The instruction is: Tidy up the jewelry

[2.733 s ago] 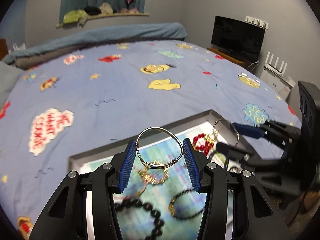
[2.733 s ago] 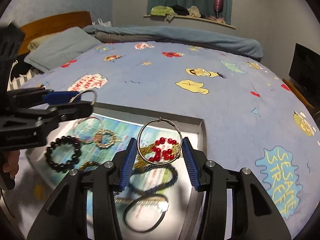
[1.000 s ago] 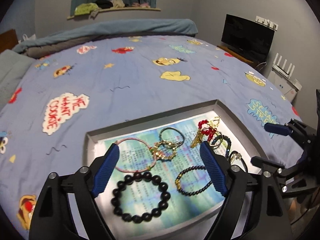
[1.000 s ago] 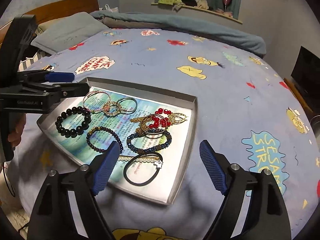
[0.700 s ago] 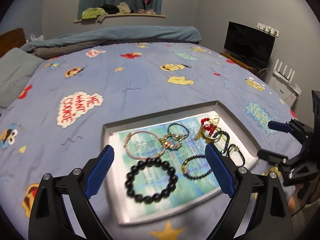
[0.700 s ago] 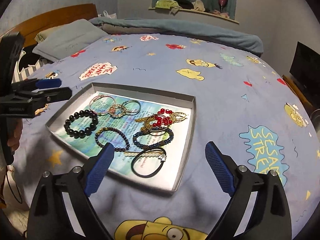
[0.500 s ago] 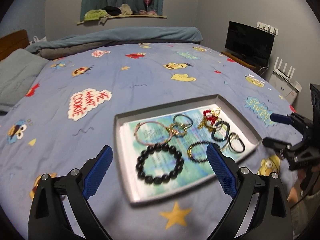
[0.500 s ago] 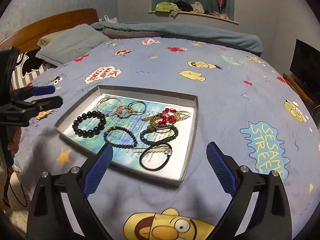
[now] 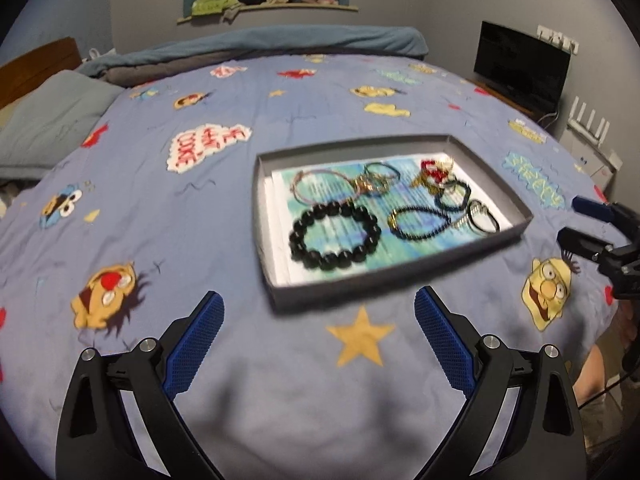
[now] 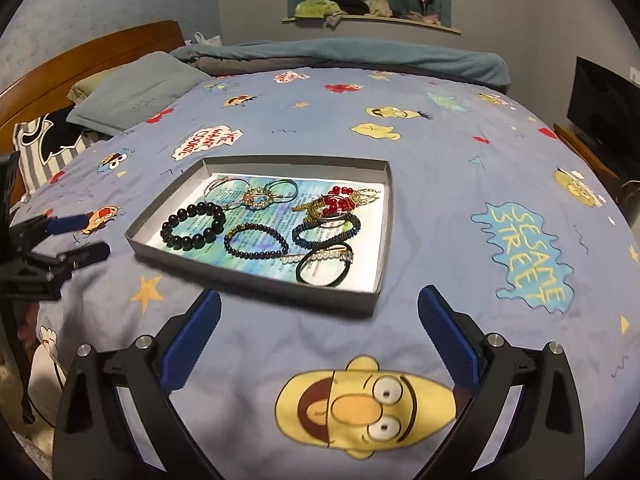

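Jewelry in grey tray on bed, mid-frame. Left gripper and right gripper fingers just spread wide, nothing between. Judgement: sorting looks finished; pull clear low, avoid nudging tray rim.

Soft cloth, matt card, glossy beads.
The blue cartoon-print cloth bedspread looks matt and soft; the shallow grey cardboard tray is dull over its printed paper liner, where the glossy black bead bracelet shines.

Black gripper, blue ribbed pads
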A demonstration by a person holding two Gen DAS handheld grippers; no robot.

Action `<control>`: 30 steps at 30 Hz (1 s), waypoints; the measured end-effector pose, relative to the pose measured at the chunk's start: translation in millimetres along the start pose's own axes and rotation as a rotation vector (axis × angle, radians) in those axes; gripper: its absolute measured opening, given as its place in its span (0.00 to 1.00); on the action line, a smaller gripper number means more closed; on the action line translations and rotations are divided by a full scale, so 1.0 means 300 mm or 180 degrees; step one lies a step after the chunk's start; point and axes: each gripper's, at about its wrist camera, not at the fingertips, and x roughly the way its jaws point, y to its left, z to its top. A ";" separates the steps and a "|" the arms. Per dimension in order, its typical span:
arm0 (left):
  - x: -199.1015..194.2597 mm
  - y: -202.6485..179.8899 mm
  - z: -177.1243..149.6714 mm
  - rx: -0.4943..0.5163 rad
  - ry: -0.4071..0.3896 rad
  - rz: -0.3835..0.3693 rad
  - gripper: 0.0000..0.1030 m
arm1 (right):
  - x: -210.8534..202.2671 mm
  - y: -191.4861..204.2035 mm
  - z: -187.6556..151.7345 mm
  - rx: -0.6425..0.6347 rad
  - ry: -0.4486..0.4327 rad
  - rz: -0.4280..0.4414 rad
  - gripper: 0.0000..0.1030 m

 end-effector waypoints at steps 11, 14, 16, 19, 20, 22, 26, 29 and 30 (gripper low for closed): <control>-0.033 -0.121 0.033 -0.0112 -0.0106 0.0356 0.95 | -0.058 0.038 0.008 0.0274 -0.0072 -0.0345 0.95; -0.035 -0.130 0.032 -0.0136 -0.0128 0.0377 0.95 | -0.059 0.051 -0.001 0.0212 -0.0104 -0.0401 0.95; -0.036 -0.133 0.028 -0.0126 -0.0144 0.0397 0.95 | -0.055 0.056 -0.008 0.0176 -0.0094 -0.0369 0.95; -0.034 -0.126 0.018 -0.0155 -0.0148 0.0431 0.95 | -0.052 0.057 -0.014 0.0183 -0.0099 -0.0364 0.95; -0.034 -0.123 0.014 -0.0168 -0.0142 0.0428 0.95 | -0.051 0.054 -0.016 0.0193 -0.0096 -0.0362 0.95; -0.033 -0.116 0.008 -0.0184 -0.0126 0.0420 0.95 | -0.047 0.050 -0.019 0.0211 -0.0087 -0.0370 0.95; -0.036 -0.111 -0.001 -0.0182 -0.0123 0.0441 0.95 | -0.042 0.050 -0.024 0.0232 -0.0066 -0.0366 0.95; -0.041 -0.110 -0.004 -0.0188 -0.0127 0.0430 0.95 | -0.043 0.054 -0.024 0.0225 -0.0068 -0.0363 0.95; -0.043 -0.110 -0.004 -0.0187 -0.0130 0.0430 0.95 | -0.045 0.055 -0.025 0.0223 -0.0071 -0.0363 0.95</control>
